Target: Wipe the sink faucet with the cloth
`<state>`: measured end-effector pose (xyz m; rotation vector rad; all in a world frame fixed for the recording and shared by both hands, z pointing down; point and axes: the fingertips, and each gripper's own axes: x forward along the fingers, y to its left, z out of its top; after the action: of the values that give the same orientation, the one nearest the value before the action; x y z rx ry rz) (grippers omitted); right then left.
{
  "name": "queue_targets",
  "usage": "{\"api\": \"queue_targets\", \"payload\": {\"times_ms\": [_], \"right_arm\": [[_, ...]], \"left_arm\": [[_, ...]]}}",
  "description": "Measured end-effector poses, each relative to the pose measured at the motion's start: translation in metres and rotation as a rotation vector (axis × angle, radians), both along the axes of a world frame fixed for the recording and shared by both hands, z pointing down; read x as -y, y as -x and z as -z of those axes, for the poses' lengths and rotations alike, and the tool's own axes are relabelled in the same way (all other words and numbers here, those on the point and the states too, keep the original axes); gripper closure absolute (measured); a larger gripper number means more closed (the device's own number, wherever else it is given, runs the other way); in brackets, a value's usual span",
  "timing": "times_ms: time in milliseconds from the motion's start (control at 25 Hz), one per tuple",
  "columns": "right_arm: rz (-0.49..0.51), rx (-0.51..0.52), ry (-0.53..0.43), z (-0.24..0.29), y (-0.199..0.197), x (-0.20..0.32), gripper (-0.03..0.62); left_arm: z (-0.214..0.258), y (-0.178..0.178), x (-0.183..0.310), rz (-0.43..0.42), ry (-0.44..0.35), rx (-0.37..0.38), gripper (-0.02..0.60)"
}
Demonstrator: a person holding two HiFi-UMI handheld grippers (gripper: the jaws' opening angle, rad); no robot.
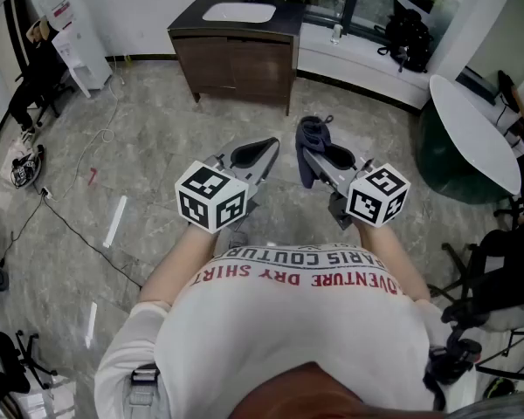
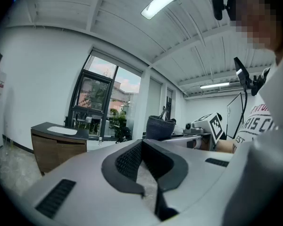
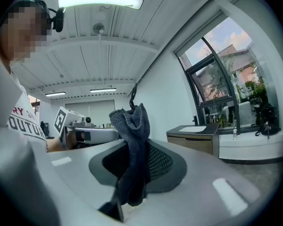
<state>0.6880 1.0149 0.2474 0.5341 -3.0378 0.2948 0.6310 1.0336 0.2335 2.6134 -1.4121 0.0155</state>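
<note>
Both grippers are held out in front of my chest, above the grey floor. My right gripper (image 1: 309,153) (image 3: 140,147) is shut on a dark blue cloth (image 1: 308,171) (image 3: 131,126), which bunches above the jaws and hangs below them. My left gripper (image 1: 269,145) (image 2: 142,144) is shut with nothing between its pads. The cloth (image 2: 159,127) also shows in the left gripper view, to that gripper's right. Far ahead stands a brown sink cabinet (image 1: 236,59) (image 3: 193,142) with a white basin (image 1: 238,12) in its dark top. A small dark faucet (image 3: 196,120) shows at the basin.
A white window ledge (image 1: 358,59) with a small bottle (image 1: 336,33) runs right of the cabinet. A round white table (image 1: 476,129) and dark chairs (image 1: 498,269) stand at the right. A black cable (image 1: 79,234) crosses the floor at the left, near a white dispenser (image 1: 74,46).
</note>
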Motion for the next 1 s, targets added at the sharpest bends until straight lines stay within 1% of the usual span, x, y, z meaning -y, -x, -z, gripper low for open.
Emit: {"api": "queue_targets", "payload": {"times_ms": [400, 560, 840, 1000], "right_arm": [[0.003, 0.018, 0.009, 0.015, -0.004, -0.005, 0.517], [0.004, 0.036, 0.015, 0.019, -0.002, -0.005, 0.517], [0.011, 0.058, 0.011, 0.015, -0.033, 0.017, 0.517], [0.013, 0.066, 0.022, 0.016, -0.039, 0.03, 0.517]], "left_arm": [[0.015, -0.005, -0.005, -0.005, -0.003, 0.012, 0.58], [0.018, -0.003, -0.004, -0.011, -0.006, 0.004, 0.58], [0.014, -0.033, 0.021, -0.019, -0.016, 0.003, 0.58], [0.016, -0.036, 0.032, -0.013, -0.012, -0.001, 0.58]]}}
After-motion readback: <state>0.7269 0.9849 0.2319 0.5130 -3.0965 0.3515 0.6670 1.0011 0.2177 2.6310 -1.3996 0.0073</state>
